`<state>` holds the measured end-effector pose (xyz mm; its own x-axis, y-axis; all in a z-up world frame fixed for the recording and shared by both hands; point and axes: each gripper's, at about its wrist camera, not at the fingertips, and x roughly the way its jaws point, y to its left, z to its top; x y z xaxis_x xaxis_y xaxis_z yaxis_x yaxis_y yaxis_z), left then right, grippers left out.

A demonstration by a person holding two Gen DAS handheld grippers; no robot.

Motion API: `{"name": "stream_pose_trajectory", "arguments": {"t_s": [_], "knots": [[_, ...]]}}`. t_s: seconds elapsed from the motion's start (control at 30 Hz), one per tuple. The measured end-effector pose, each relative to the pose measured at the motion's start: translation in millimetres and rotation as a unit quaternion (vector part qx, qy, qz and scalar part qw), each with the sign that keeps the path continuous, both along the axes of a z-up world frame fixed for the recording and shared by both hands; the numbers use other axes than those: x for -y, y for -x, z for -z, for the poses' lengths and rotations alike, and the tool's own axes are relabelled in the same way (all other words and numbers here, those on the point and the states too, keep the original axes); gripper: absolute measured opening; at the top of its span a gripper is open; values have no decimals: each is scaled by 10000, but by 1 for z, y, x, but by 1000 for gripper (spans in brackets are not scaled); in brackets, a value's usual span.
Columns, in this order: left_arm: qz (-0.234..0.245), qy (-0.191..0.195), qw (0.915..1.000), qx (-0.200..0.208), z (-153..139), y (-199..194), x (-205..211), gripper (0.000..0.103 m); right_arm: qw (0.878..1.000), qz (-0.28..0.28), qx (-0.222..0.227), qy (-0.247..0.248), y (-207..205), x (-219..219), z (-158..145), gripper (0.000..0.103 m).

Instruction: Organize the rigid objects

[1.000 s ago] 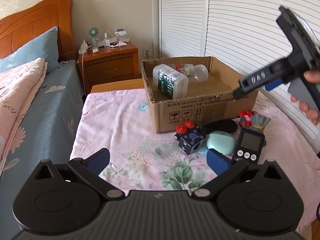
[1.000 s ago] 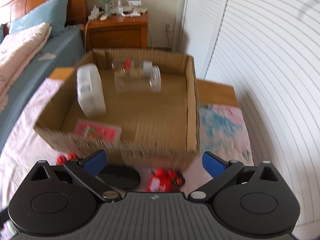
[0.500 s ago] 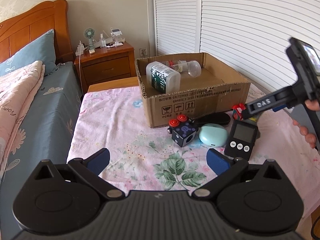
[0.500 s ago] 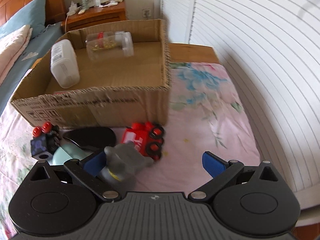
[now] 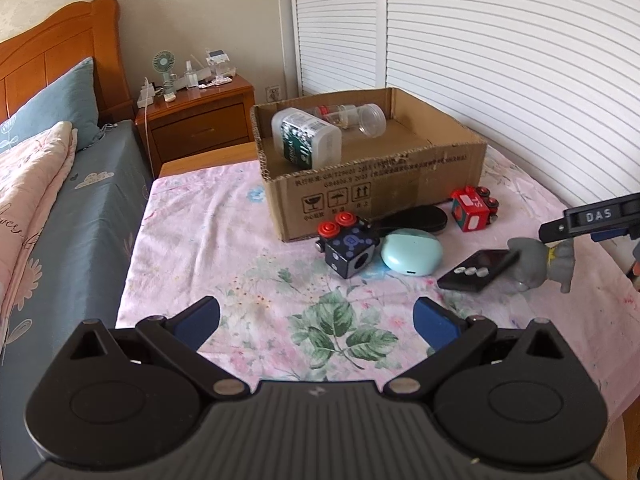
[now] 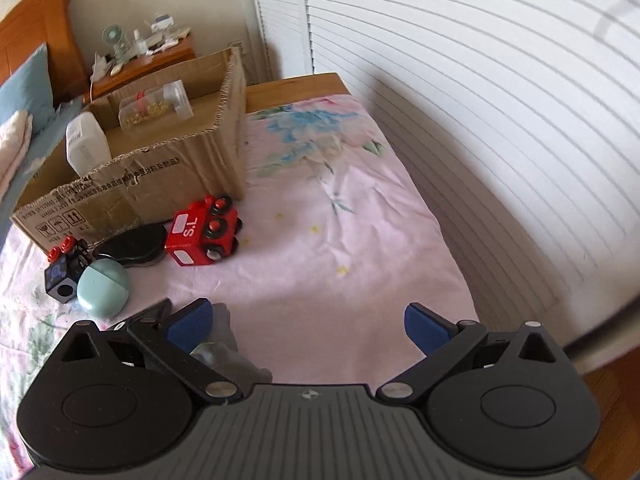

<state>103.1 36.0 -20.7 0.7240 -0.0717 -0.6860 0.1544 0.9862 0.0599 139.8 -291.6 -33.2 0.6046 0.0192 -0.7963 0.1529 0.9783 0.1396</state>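
Observation:
A cardboard box (image 5: 452, 160) on the floral cloth holds a white bottle (image 5: 306, 142) and a clear jar (image 5: 352, 118). In front of it lie a black cube with red knobs (image 5: 348, 248), a mint oval case (image 5: 412, 252), a flat black case (image 5: 416, 218), a red toy train (image 5: 474, 208), a black device with buttons (image 5: 478, 270) and a grey elephant figure (image 5: 540, 262). My left gripper (image 5: 316, 322) is open, low over the cloth, with nothing between its fingers. My right gripper (image 6: 308, 324) is open; the grey figure (image 6: 224, 344) sits under its left finger.
A bed with a blue pillow (image 5: 52, 108) and pink quilt runs along the left. A wooden nightstand (image 5: 196, 120) with a small fan stands behind. White louvred doors (image 5: 500, 60) line the right. Bare cloth (image 6: 340, 240) lies right of the train.
Both grippers pulled back from the box. The right one swung down to the cloth's right side, over the grey elephant figure. The black device now lies flat.

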Motion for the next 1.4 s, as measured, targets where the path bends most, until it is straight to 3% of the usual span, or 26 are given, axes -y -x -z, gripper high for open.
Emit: {"name": "stream_pose_trajectory", "arguments": {"t_s": [0.27, 0.43, 0.7, 0.87, 0.93, 1.27, 1.4], "knots": [[50, -98, 9999, -104, 5, -2, 9, 102, 9994, -107, 313, -52, 32, 5, -13, 103], [161, -121, 9997, -166, 10, -4, 17, 102, 9963, -653, 525, -203, 43, -6, -21, 103], [472, -207, 9986, -135, 22, -12, 24, 102, 9905, -1328, 21, 352, 36, -42, 20, 103], [699, -489, 9963, 57, 29, -28, 22, 102, 9868, -1454, 81, 708, 39, -45, 31, 103], [518, -517, 9973, 15, 32, -40, 20, 102, 9854, -1488, 122, 813, 40, -46, 32, 103], [-153, 88, 9997, -138, 40, -106, 25, 102, 9845, -1532, 245, 819, 41, -45, 34, 103], [-340, 27, 9990, -285, 50, -121, 29, 102, 9846, -1522, 264, 822, 42, -46, 34, 103]]}}
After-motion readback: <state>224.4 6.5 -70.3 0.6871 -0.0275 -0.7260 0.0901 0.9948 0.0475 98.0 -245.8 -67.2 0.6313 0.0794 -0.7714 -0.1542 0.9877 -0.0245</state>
